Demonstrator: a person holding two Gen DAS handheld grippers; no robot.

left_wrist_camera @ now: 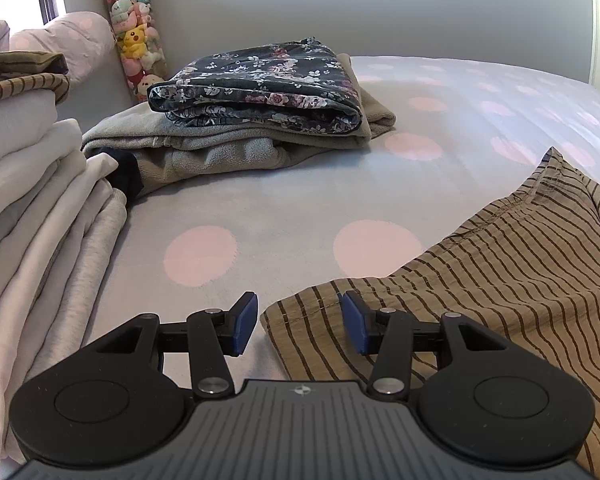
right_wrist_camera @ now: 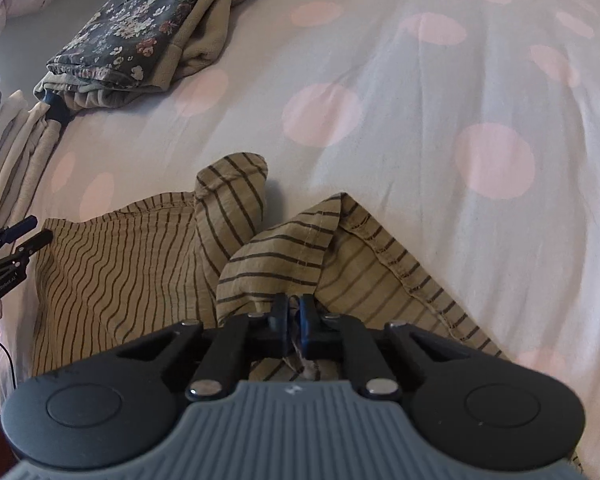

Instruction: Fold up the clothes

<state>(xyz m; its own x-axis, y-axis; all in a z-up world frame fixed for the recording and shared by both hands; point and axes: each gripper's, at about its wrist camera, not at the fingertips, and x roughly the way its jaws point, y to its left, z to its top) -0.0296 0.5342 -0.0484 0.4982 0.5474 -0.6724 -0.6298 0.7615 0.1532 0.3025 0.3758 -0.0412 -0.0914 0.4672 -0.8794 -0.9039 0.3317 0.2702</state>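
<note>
**Thin pinch, loose corner**

While the right claw (right_wrist_camera: 295,316) is pinching a bunched fold of the tan, dark-striped cotton garment (right_wrist_camera: 120,264) at lower centre of its view, the left claw (left_wrist_camera: 298,322) hangs spread over the hem corner at the bottom of its frame, gripping nothing. My guess: the thin bite may slip, or one-sided pulling may drag the cloth askew. Upper left sit the folded dark floral garment (left_wrist_camera: 260,84) and the white folded stack (left_wrist_camera: 32,184); the pink-dotted bedsheet (right_wrist_camera: 440,120) lies open to the right
</note>
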